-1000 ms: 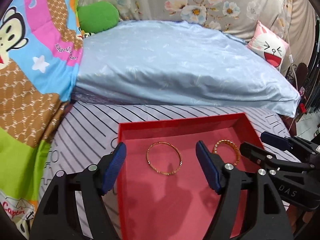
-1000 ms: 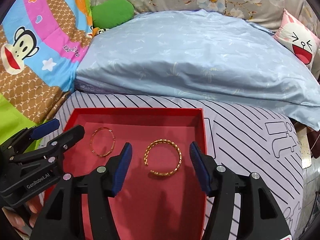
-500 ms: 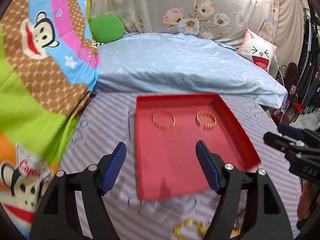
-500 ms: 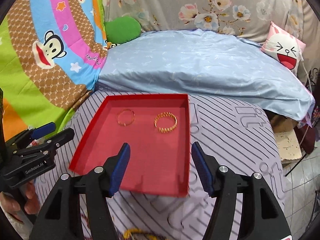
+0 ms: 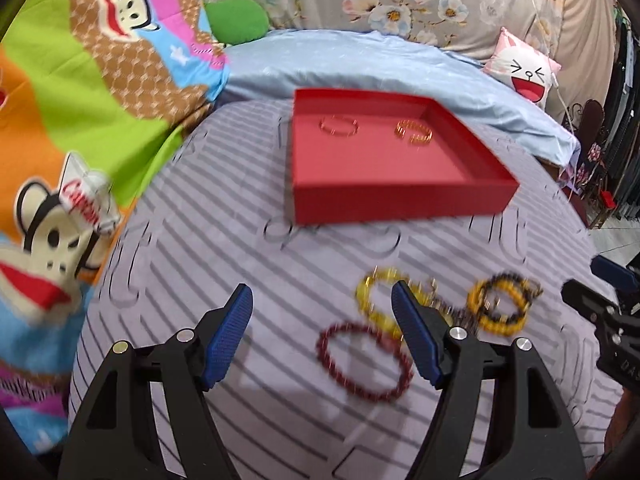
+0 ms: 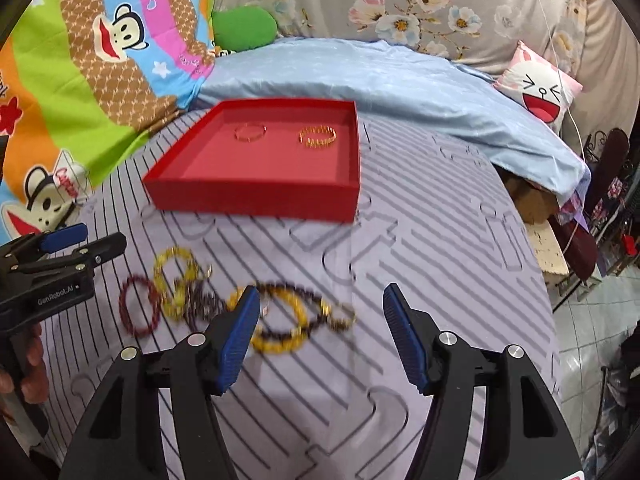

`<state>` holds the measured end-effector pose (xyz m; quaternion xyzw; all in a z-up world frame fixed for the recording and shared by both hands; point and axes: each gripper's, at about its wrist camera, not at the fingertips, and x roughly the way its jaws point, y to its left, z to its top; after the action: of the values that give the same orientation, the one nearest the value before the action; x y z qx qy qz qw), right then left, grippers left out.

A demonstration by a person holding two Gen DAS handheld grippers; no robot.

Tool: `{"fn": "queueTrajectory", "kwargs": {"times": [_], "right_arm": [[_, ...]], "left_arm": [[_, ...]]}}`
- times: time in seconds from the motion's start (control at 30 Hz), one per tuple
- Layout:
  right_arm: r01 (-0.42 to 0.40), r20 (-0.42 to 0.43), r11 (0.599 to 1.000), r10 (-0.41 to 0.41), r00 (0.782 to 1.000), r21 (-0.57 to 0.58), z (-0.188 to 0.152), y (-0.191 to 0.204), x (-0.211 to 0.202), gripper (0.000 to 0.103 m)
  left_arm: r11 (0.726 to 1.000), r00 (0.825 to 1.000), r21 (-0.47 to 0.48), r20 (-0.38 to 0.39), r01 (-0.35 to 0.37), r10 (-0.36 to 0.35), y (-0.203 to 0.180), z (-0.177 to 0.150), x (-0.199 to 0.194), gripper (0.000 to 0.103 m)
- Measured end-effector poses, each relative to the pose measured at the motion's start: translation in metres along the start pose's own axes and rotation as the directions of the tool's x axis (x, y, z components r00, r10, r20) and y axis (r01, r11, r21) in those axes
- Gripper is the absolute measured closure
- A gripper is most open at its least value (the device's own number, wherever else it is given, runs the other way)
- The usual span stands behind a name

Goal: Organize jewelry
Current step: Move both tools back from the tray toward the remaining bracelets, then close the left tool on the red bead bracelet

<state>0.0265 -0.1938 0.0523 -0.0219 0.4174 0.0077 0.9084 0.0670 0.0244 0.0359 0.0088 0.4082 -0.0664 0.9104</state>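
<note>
On the striped mat of the bed sits the red tray, and two gold pieces lie inside it toward its far wall: a thin gold bangle on the left and a ridged gold cuff to its right, apart from each other; I judge those two as sorted, so the job looks partly done. Nearer to me, outside the tray, a loose cluster is left on the mat: a dark red beaded bracelet lying by itself at the left end, a yellow beaded bracelet just beside it, and a yellow-and-dark beaded bracelet further right, with some dark strand tangled between them that blur keeps me from reading; whether the yellow ones overlap I cannot tell for sure.

My left tongs are spread wide and hold nothing; they hang over bare mat just left of the red bracelet, with the right pad in front of the yellow one, though I cannot say it touches. My right tongs are likewise wide apart and empty, poised above the right end of the cluster, the left pad in front of the yellow-and-dark bracelet; contact is not clear there either. By my reckoning at least three pieces are left to move into the tray.
</note>
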Motion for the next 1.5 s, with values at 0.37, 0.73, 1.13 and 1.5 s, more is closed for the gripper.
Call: {"fn": "queueTrajectory", "kwargs": {"times": [0.37,0.73,1.13,1.5], "right_arm": [[-0.015,-0.062,0.997,0.020,0.998,0.074,-0.046,0.000,0.003,0.041],[-0.021,-0.062,0.995,0.027,0.998,0.095,-0.053,0.002,0.005,0.041],[-0.042,-0.050,0.986,0.050,0.997,0.160,-0.041,-0.011,0.013,0.041],[-0.125,-0.055,0.966,0.140,0.989,0.227,-0.028,-0.006,0.029,0.061]], "left_arm": [[0.999,0.998,-0.038,-0.050,-0.031,0.029,0.004,-0.039,0.012,0.036],[0.998,0.997,-0.008,-0.051,-0.054,0.054,-0.008,-0.046,0.019,0.051],[1.000,0.999,-0.019,-0.032,-0.013,0.013,-0.008,-0.051,0.011,0.095],[1.000,0.999,-0.020,-0.031,-0.006,0.005,-0.010,-0.052,0.011,0.095]]}}
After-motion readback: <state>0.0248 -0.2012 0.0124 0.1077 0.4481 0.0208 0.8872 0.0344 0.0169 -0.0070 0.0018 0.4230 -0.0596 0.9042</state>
